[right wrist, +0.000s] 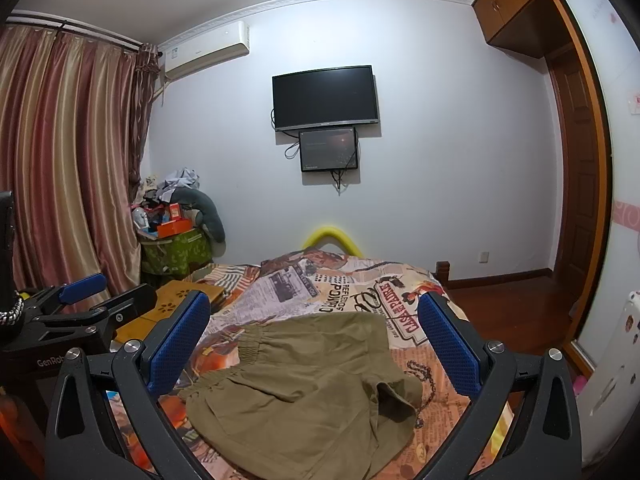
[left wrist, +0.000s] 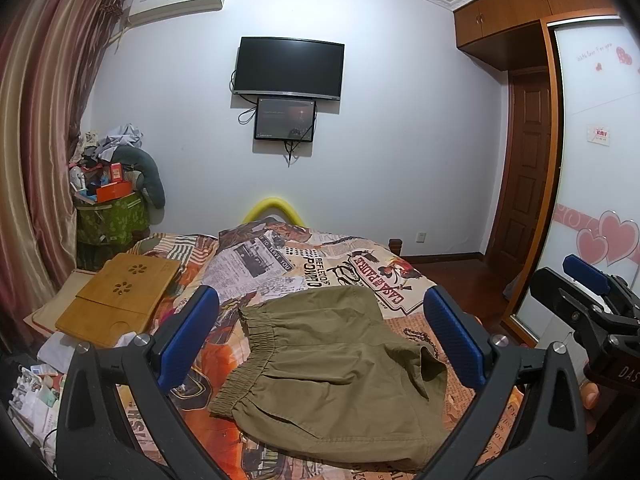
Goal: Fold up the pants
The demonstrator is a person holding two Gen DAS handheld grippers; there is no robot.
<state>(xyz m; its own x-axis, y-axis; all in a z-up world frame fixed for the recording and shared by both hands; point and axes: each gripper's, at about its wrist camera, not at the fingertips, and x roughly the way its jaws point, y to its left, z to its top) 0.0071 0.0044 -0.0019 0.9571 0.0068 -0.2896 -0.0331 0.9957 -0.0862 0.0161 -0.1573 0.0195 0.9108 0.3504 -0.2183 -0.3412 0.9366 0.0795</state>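
Blue, dimpled pads line both pairs of jaws, and both stand spread wide with nothing between them. The left gripper [left wrist: 320,336] frames the olive-green shorts [left wrist: 336,372] from above, clear of the cloth; the right gripper [right wrist: 314,344] hangs just beside it, so each shows at the edge of the other's view. Holding both wide and raised looks like a readying stance: the spread lets each pad pair drop over a hem or a waistband corner without snagging.

These shorts lie near the foot-side edge of the bed [left wrist: 404,280], on a quilt printed with newspaper and poster motifs. They seem doubled along the middle, one leg over the other, with the elastic waistband [left wrist: 252,356] turned left and the leg opening [left wrist: 434,368] gaping toward the right. That layout leaves a short fold from waistband to hem as the likely remaining step, with one gripper for each corner.

A bamboo lap tray [left wrist: 120,300] rests on the bed's left side, well apart from the shorts, so the folding area is unobstructed.
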